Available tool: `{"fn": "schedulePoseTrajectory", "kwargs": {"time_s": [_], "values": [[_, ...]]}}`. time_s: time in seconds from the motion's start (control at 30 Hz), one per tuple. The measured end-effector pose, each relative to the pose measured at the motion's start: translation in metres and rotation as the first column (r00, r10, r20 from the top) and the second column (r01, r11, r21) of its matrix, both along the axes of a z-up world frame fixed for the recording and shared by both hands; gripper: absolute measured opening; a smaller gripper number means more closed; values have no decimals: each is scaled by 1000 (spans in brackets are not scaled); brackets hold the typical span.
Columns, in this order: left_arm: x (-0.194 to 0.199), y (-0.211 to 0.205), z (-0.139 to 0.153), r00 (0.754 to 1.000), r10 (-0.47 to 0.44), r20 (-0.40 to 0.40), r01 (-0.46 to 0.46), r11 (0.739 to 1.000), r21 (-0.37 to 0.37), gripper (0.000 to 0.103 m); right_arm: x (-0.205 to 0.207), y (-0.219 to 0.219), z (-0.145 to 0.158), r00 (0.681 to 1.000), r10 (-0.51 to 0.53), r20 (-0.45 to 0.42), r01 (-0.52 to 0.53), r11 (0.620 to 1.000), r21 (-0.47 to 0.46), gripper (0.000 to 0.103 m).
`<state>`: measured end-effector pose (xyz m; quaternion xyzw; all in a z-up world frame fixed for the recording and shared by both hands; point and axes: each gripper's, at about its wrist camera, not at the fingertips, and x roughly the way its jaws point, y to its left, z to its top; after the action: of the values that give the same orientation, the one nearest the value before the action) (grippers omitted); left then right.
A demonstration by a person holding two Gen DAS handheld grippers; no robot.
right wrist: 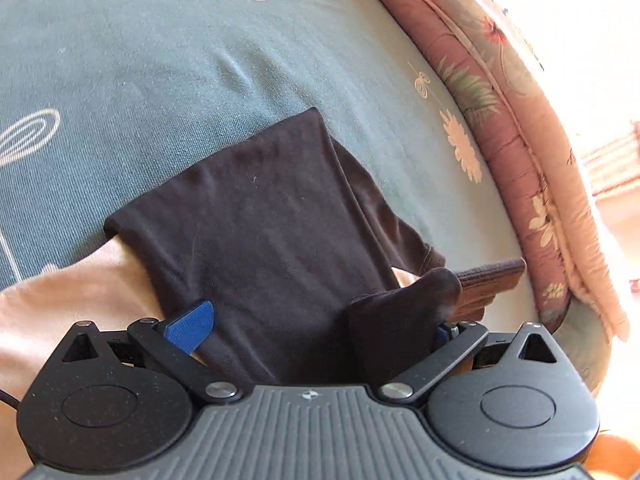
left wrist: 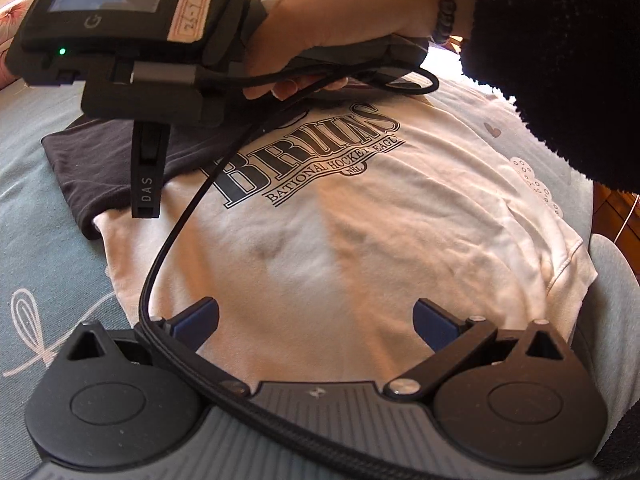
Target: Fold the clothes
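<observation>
A white T-shirt printed "BRUINS" lies flat, print up, on the bed. Its black sleeve spreads out to the left. My left gripper hovers open above the shirt's lower body, with nothing between its blue pads. In the right wrist view the black sleeve lies between the spread fingers of my right gripper, which is open. A fold of black cloth bunches over its right finger and hides that pad. In the left wrist view, one of the right gripper's fingers points down at the sleeve.
The teal flowered bed sheet surrounds the shirt. A pink floral quilt runs along the far side. A black cable loops across the shirt. A hand with a bead bracelet and fuzzy black sleeve holds the right gripper. The bed edge is at the right.
</observation>
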<state>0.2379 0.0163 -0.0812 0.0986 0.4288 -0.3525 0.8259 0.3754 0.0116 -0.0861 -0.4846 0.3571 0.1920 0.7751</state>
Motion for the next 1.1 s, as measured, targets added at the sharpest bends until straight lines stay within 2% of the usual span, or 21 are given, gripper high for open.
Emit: {"fn": "schedulePoseTrajectory", "kwargs": {"time_s": [0.07, 0.13, 0.3, 0.47, 0.57, 0.67, 0.8, 0.9, 1.0, 1.1], "values": [[-1, -1, 0, 1000, -2, 0, 2, 1000, -2, 102, -5, 3, 0, 999, 34, 20, -33, 999, -34, 103], [-1, -1, 0, 1000, -4, 1, 4, 1000, -4, 102, -4, 2, 5, 999, 32, 8, -32, 999, -10, 103], [-3, 1, 3, 1000, -8, 5, 8, 1000, -24, 102, 8, -17, 34, 997, -43, -63, 52, 987, 155, 103], [-6, 1, 6, 1000, -22, 6, 22, 998, -55, 102, 18, -52, 57, 981, -121, -152, 164, 937, 310, 103], [-7, 0, 10, 999, -41, 2, 41, 994, -105, 102, 25, -77, 57, 968, -194, -157, 238, 910, 341, 103], [-11, -1, 18, 997, -80, 6, 79, 982, -172, 102, 34, -106, 51, 939, -280, -197, 336, 868, 366, 103], [-16, -4, 29, 988, -152, 14, 150, 948, -281, 102, 47, -153, 38, 880, -419, -225, 476, 782, 403, 103], [-20, -6, 37, 977, -214, 22, 206, 901, -381, 102, 47, -187, 31, 841, -497, -214, 538, 723, 433, 103], [-23, -9, 42, 960, -277, 31, 258, 841, -476, 102, 42, -215, 27, 819, -540, -194, 563, 691, 453, 103], [-26, -12, 43, 945, -326, 37, 296, 801, -521, 102, 35, -241, 20, 806, -560, -191, 577, 673, 463, 103]]}}
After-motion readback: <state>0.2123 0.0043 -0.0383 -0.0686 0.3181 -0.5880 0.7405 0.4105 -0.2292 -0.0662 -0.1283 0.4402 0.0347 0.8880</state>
